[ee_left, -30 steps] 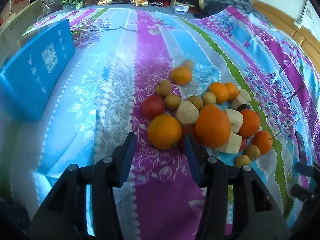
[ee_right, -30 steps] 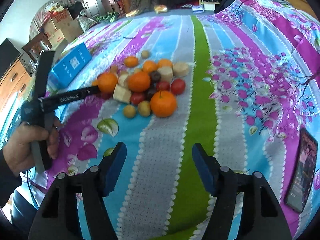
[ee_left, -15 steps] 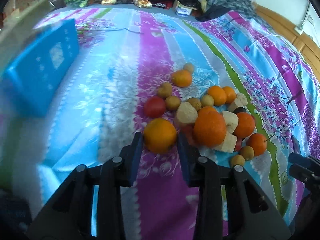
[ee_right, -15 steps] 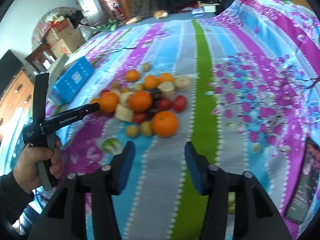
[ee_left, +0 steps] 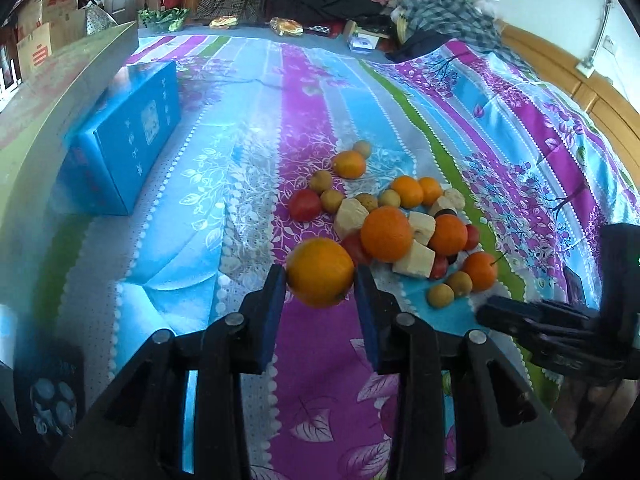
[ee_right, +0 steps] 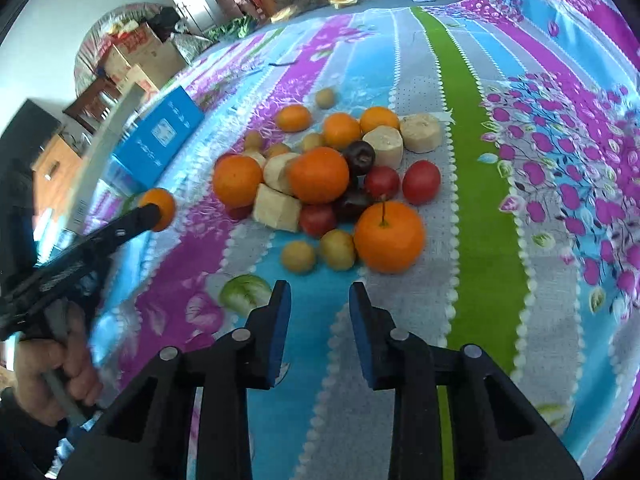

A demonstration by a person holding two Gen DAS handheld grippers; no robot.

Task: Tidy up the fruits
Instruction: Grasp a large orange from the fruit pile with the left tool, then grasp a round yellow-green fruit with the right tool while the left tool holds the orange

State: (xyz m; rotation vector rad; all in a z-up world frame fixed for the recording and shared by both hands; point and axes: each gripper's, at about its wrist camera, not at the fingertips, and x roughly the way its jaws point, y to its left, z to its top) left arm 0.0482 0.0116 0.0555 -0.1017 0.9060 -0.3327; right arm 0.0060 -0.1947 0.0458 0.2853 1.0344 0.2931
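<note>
The left gripper [ee_left: 320,286] clamps its jaws on an orange [ee_left: 320,272], lifted beside the fruit pile [ee_right: 332,184] on the bed [ee_right: 484,208]. The right gripper [ee_right: 318,320], jaws closing on nothing, hovers near the pile; fruits underneath stay partly hidden.

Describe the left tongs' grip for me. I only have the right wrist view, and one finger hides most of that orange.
Observer: In the left wrist view, both pads of the left tongs press on opposite sides of the orange.
Operator: Report anything lying near those tongs that I cannot see.
Observer: A dark card with pale round shapes lies at the lower left edge of that view, outside yours.
</note>
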